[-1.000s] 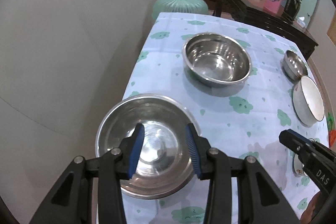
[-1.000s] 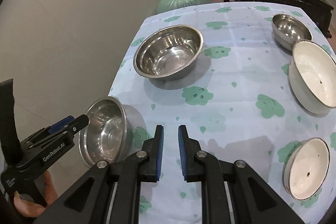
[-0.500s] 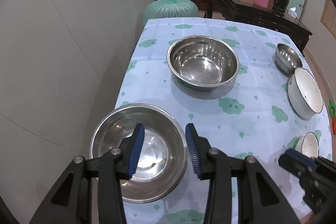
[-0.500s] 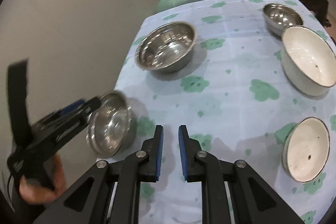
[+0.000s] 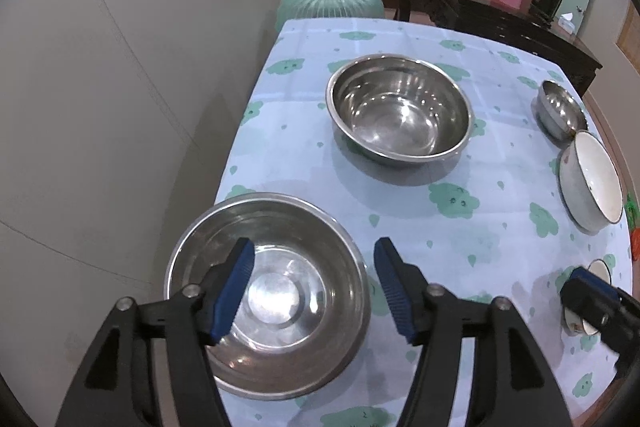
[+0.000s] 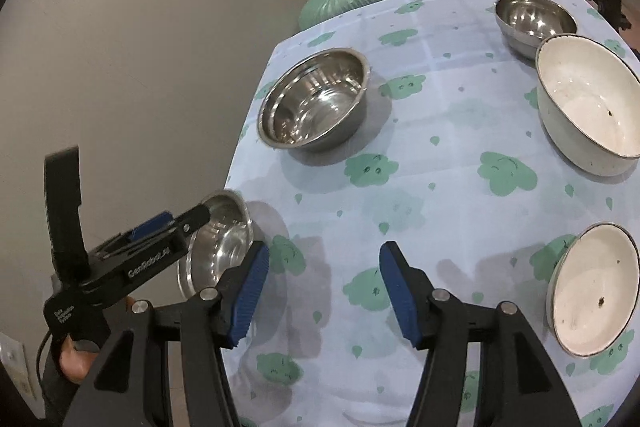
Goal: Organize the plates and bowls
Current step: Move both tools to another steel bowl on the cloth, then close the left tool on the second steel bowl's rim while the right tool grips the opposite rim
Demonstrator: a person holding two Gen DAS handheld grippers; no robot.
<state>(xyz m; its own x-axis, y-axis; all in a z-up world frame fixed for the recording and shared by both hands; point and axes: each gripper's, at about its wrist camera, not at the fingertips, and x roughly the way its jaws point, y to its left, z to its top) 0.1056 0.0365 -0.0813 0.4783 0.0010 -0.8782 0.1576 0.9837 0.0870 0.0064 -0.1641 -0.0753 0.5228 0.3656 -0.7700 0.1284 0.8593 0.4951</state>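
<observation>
Both the left gripper (image 5: 314, 285) and right gripper (image 6: 322, 293) (jaws just opened, nothing between them) hover apart, so a careless grab could knock the shiny round steel bowl (image 5: 266, 295) off the table edge of the blue cloud-print tablecloth (image 5: 400, 207).

Only readable text: "GenRobot.AI", white letters on black body of left gripper (image 6: 168, 227), seen in right wrist view, just left of the near steel bowl (image 6: 218, 247). Smaller white label lower on same body, too small to read. Nothing else legible.
</observation>
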